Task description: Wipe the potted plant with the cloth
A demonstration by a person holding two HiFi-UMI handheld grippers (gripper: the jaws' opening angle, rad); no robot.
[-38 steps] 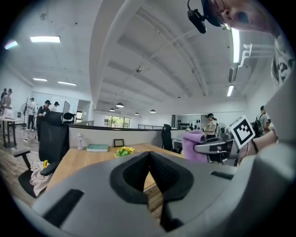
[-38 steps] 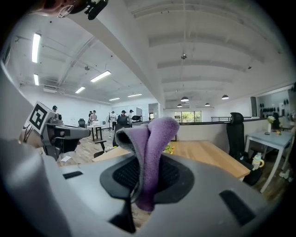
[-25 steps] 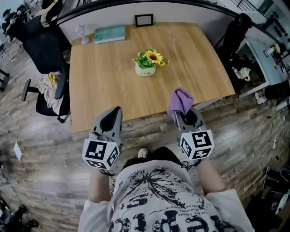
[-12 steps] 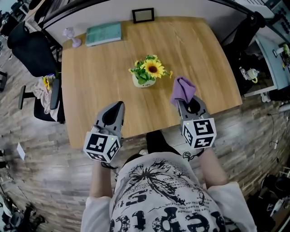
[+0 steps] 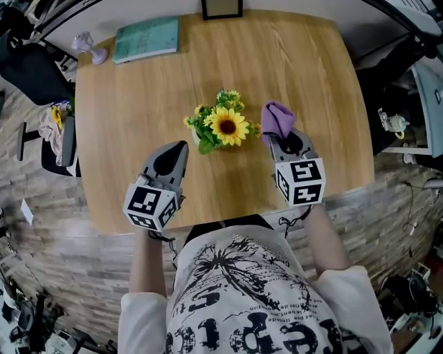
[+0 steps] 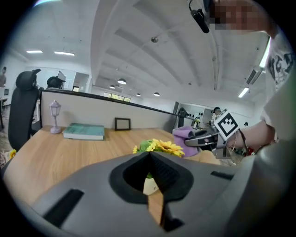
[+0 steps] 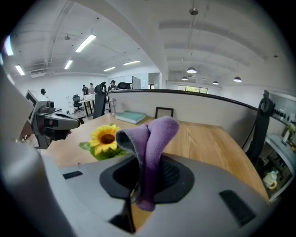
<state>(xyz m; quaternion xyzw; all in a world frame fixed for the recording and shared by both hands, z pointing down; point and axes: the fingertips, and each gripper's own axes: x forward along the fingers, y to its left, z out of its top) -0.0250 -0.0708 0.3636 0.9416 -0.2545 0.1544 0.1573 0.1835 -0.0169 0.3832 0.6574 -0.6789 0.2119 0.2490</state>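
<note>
The potted plant [image 5: 225, 126], a sunflower with green leaves in a small white pot, stands mid-table. My left gripper [image 5: 181, 146] is shut and empty, its tips just left of the leaves. In the left gripper view the white pot [image 6: 150, 185] shows right behind the shut jaws of the left gripper [image 6: 149, 153]. My right gripper [image 5: 278, 137] is shut on a purple cloth [image 5: 275, 118], just right of the flowers. In the right gripper view the cloth [image 7: 155, 143] stands up folded out of the right gripper [image 7: 138, 162], with the sunflower [image 7: 105, 138] to its left.
On the wooden table [image 5: 118, 145] a teal book [image 5: 147, 39], a small lilac lamp [image 5: 88, 47] and a picture frame [image 5: 221, 8] sit along the far edge. A black office chair [image 5: 38, 72] stands off the left side. The person stands at the near edge.
Both grippers have moved forward from the table's near edge to either side of the plant. The cloth has stayed in the right gripper, and the left has stayed shut.
</note>
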